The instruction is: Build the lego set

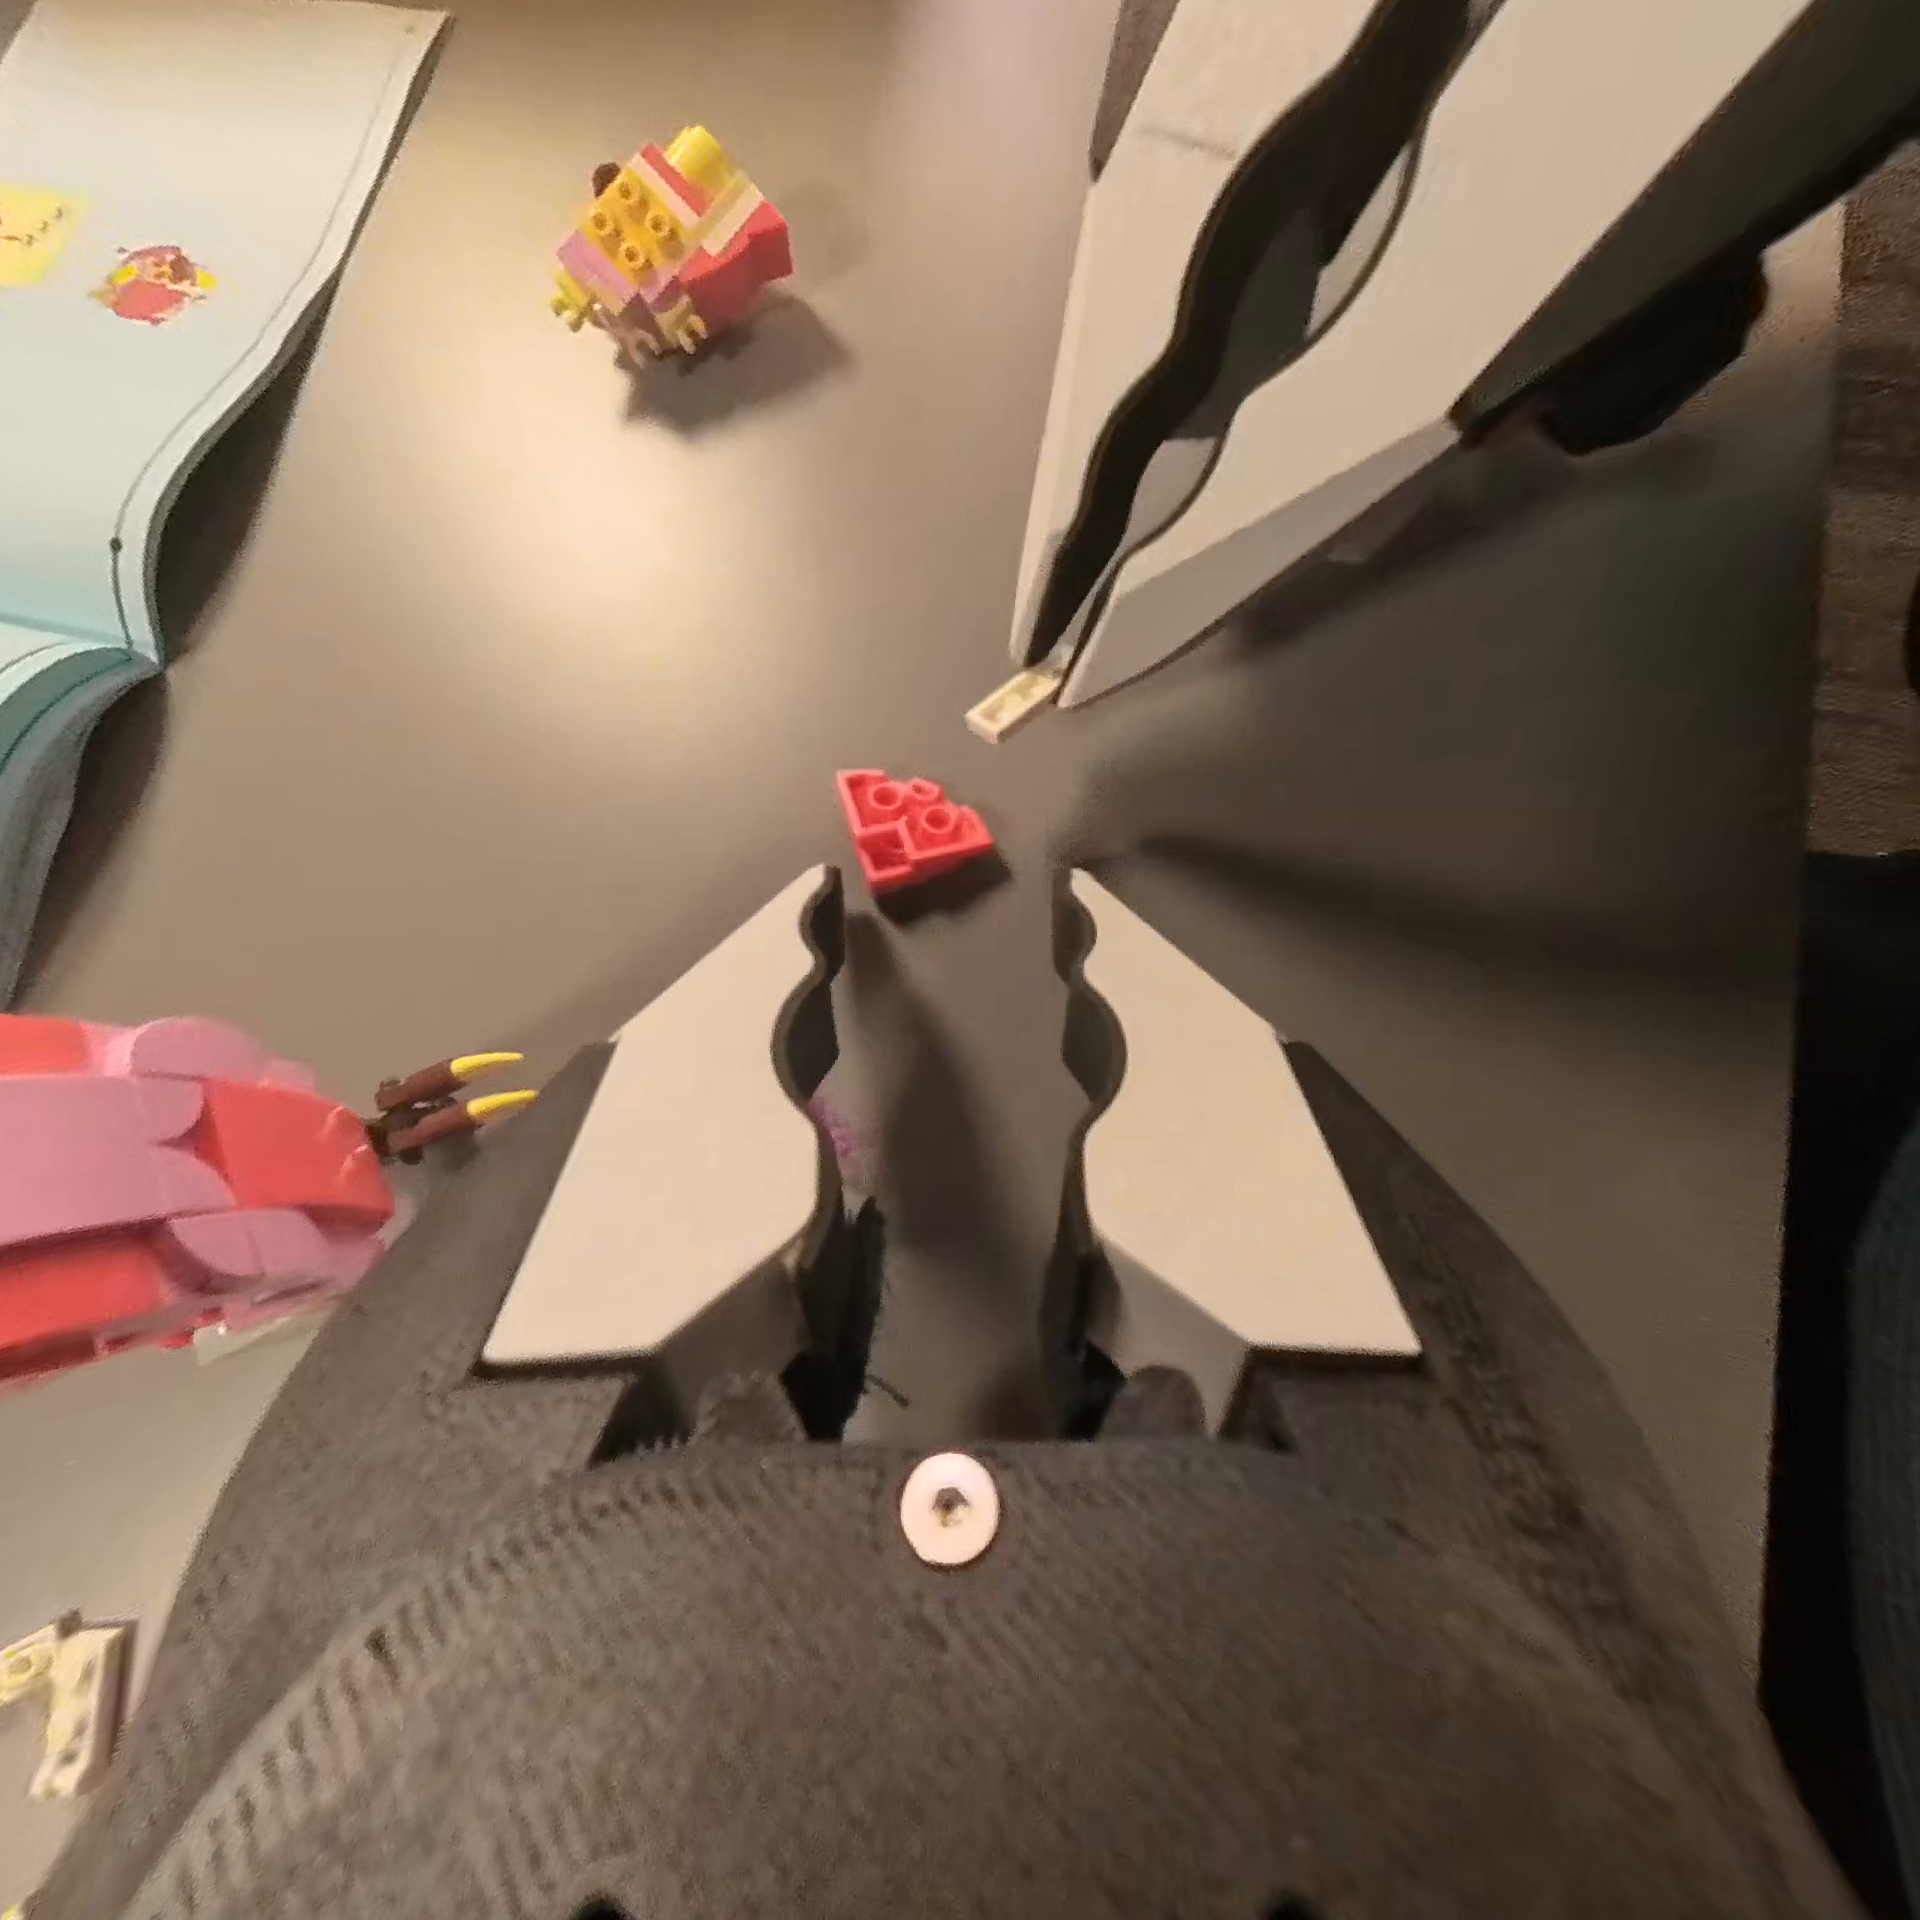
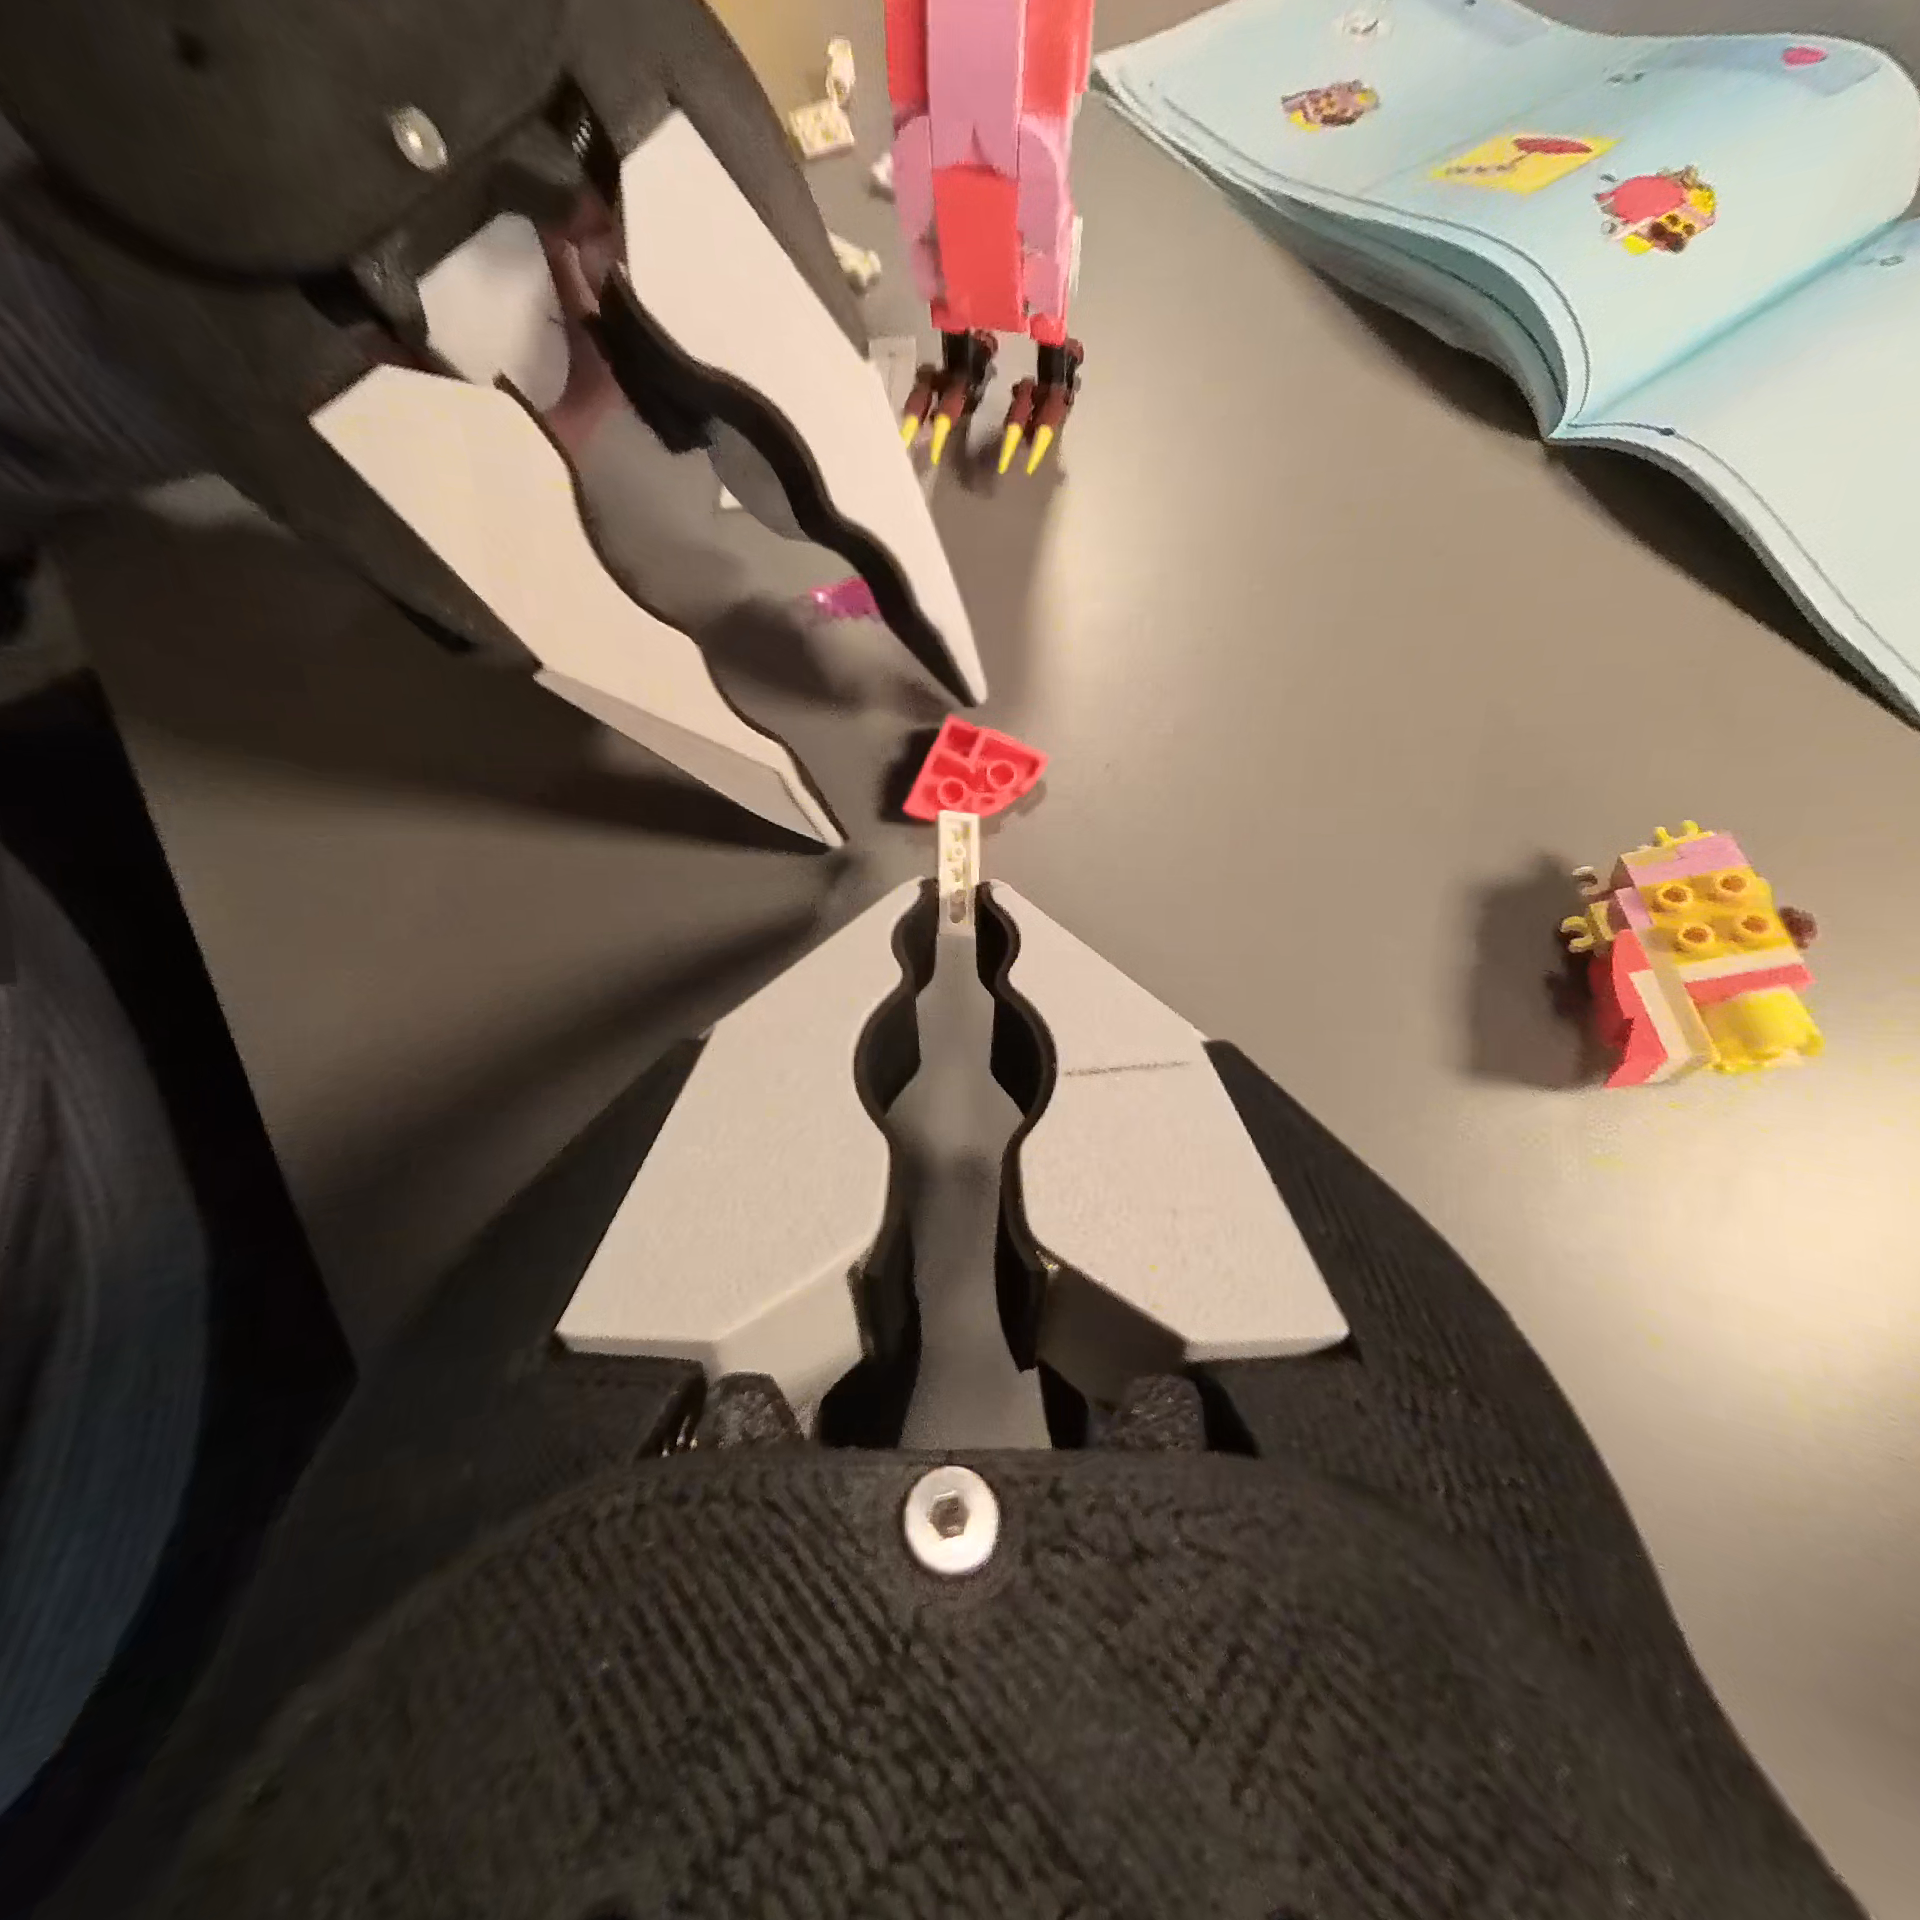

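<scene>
Left wrist view: left gripper w/ fingers apart, nothing held, red brick on grey desk just ahead of tips; pink-red toy model at left. Right wrist view: right gripper fingers nearly closed, pinching a thin white plate; booklet far right, small brick figure nearer.

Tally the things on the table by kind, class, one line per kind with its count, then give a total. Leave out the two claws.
Loose single bricks: 2, the red piece lying flat and the white plate pinched in the right claw
Built brick models: 2, the tall pink-and-red one and the small yellow-topped one
Open booklets: 1
Small pale parts in the corner: too blurred to count
Total: 5
</scene>
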Available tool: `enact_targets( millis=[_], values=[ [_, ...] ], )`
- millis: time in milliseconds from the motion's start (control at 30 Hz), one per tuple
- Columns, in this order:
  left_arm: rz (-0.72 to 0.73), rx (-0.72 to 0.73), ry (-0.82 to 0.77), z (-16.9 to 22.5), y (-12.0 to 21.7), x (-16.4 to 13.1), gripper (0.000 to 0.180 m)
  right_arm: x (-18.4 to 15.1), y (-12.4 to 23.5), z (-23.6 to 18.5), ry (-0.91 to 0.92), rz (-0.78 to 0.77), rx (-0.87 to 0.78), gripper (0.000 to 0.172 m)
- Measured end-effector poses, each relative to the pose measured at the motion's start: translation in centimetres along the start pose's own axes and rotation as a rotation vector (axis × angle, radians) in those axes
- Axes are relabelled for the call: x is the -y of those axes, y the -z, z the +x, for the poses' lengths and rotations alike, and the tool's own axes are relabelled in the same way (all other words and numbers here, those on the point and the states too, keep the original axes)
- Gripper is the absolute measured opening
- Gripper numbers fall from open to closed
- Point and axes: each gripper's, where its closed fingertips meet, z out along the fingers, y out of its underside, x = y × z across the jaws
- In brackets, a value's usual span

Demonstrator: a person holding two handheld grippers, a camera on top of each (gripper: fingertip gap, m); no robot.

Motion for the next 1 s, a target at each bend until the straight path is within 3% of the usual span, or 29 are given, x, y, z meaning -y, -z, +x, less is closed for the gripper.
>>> enact_targets(
  millis=[333,533,833,1000],
  values=[
    [0.02,-0.028,-0.013,1.3,0.5,0.1,0.031,-0.9,0.3,0.6,0.045,-0.035,-0.073,0.005],
    [-0.008,0.039,-0.06,-0.5,-0.1,0.2,0.047,-1.1,-0.3,0.2,0.069,-0.049,-0.044,0.005],
    [-0.057,-0.061,-0.123,-0.4,-0.7,0.6,0.027,-1.0,-0.9,0.7,0.155,-0.086,-0.001,0.005],
    [-0.055,-0.013,-0.11,-0.8,-0.5,0.5,0.038,-0.9,-0.8,1.3,0.2,-0.091,-0.03,0.005]
  ],
)
